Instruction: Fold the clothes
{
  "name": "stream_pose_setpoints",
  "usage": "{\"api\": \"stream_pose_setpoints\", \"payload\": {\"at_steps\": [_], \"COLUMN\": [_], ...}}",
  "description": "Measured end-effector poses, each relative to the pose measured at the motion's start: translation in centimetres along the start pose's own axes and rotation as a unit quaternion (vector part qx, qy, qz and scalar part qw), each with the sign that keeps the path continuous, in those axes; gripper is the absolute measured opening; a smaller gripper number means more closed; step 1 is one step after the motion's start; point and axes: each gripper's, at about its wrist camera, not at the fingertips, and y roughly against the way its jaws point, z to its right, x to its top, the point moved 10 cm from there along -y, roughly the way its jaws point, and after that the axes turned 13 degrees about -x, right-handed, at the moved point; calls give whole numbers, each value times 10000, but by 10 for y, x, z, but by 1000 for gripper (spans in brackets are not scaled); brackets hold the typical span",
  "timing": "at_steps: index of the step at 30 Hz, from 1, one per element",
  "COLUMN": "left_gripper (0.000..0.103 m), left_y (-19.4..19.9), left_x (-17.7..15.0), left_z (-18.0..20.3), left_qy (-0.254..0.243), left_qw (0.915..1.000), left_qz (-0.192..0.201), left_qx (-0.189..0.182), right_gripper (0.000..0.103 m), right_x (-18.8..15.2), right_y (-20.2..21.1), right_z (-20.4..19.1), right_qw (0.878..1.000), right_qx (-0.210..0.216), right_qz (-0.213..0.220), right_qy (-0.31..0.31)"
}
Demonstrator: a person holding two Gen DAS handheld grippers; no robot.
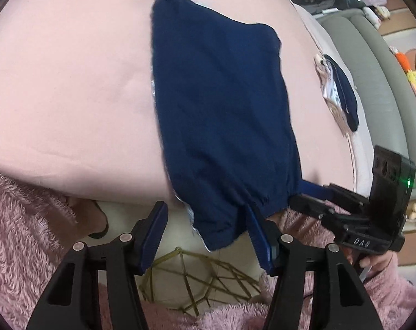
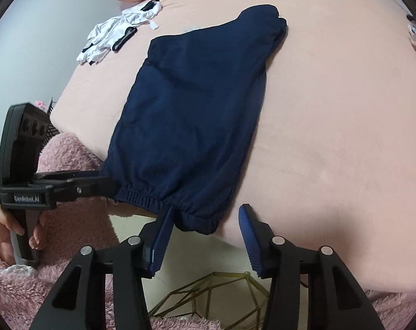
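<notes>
A navy blue garment [image 1: 219,104] lies folded on the pink bed sheet [image 1: 70,82], its elastic hem hanging over the near bed edge. It also shows in the right wrist view [image 2: 191,115]. My left gripper [image 1: 208,228] is open, its jaws straddling the hem's left corner. My right gripper [image 2: 205,231] is open, its jaws straddling the hem's right corner [image 2: 197,220]. Each gripper appears in the other's view: the right gripper [image 1: 312,192] at the hem's right end, the left gripper [image 2: 98,184] at its left end.
A white garment with black trim [image 2: 120,35] lies at the bed's far left. Another navy and patterned garment [image 1: 342,93] lies near the bed's right side by a grey padded frame [image 1: 381,96]. A gold wire basket [image 1: 197,280] stands on the floor below. Pink fuzzy sleeves [image 1: 18,220] are close.
</notes>
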Motion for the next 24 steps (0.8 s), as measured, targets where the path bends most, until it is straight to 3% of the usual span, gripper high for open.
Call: {"api": "stream_pose_setpoints", "payload": {"at_steps": [1,2,3,4,5,8,11,14,17,24], "left_gripper": [53,46,32,21,18,16,15,14,13,13], "left_y": [0,-31,-72,-108,-126,-146,-139,-164,-175,-180], "left_x": [-1,-30,-40,-26,-19,-11,-12,24,35,27], "left_z": [-5,6,31,59,72,84,84,113,125,113], "left_qy": [47,74,70,53,24,-88,25,-60,-120,208], "left_qw": [10000,10000,10000,9999,9999,9999,9996,9993,9990,9979], "left_qz": [-14,-25,-42,-64,-76,-96,-4,99,113,-71], "left_qx": [-16,-27,-55,-95,-108,-96,-286,-354,-426,-605], "right_gripper": [48,48,49,49,49,25,24,19,17,17], "right_x": [0,0,0,0,0,-4,-6,-4,-5,-17], "right_y": [-3,-5,-6,-5,-4,-1,-1,1,11,18], "right_z": [1,2,3,3,3,-6,-10,-12,-15,-23], "right_qw": [10000,9999,9997,9996,9995,9992,9985,9977,9971,9964], "right_qx": [31,62,101,144,186,392,549,683,764,839], "right_qz": [5,10,15,17,15,-6,-44,-48,-6,-91], "right_qy": [-69,-139,-204,-231,-236,-57,36,-8,40,61]}}
